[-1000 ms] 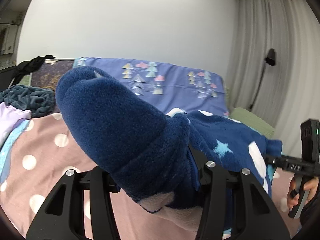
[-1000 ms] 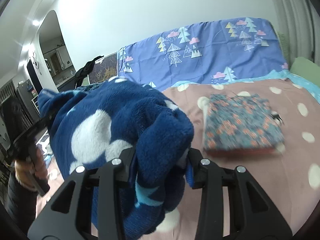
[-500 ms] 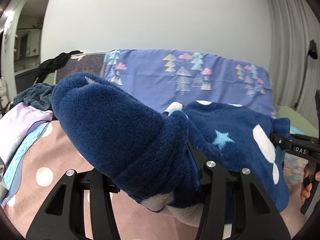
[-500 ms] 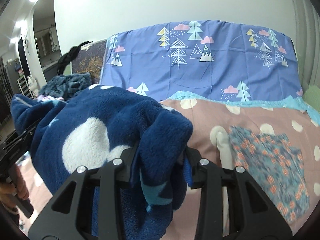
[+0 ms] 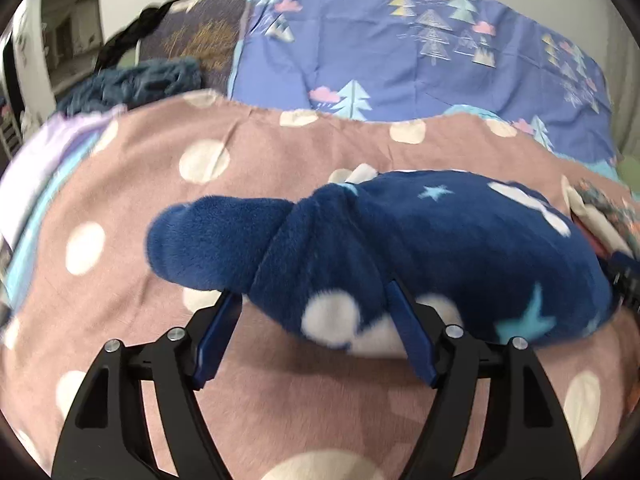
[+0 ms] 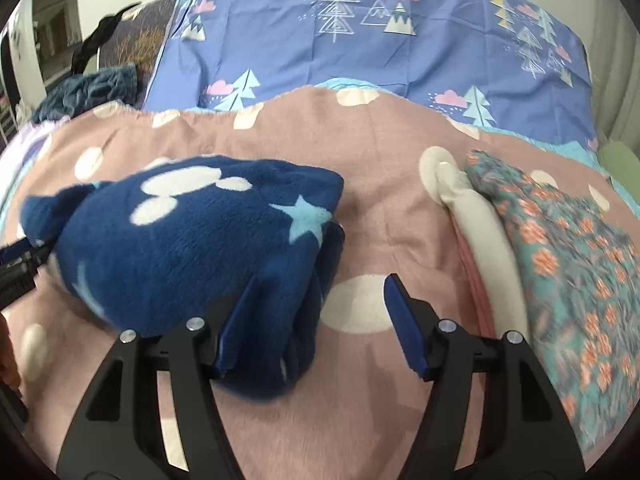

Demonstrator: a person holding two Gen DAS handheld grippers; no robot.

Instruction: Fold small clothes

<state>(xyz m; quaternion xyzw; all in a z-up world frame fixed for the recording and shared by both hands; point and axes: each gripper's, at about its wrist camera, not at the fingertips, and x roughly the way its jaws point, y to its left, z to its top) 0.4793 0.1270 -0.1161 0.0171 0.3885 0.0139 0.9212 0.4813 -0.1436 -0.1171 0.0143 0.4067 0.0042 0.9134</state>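
Note:
A navy fleece garment (image 5: 440,248) with white blobs and pale blue stars lies bunched on the pink polka-dot blanket (image 5: 280,152). It also shows in the right wrist view (image 6: 192,240). My left gripper (image 5: 312,320) is open, its jaws spread on either side of the garment's near edge, which lies between them. My right gripper (image 6: 316,304) is open; the garment's right end lies against its left finger (image 6: 236,320), and the right finger stands apart over the blanket (image 6: 360,140).
A folded floral garment (image 6: 568,264) on a cream one (image 6: 480,224) lies to the right. A purple tree-print cover (image 6: 360,40) stands behind. A dark teal cloth pile (image 5: 132,84) and lilac cloth (image 5: 36,164) lie at the left.
Both grippers have lowered the navy garment from the air onto the blanket and opened, letting it go. Both views now look down at the bed.

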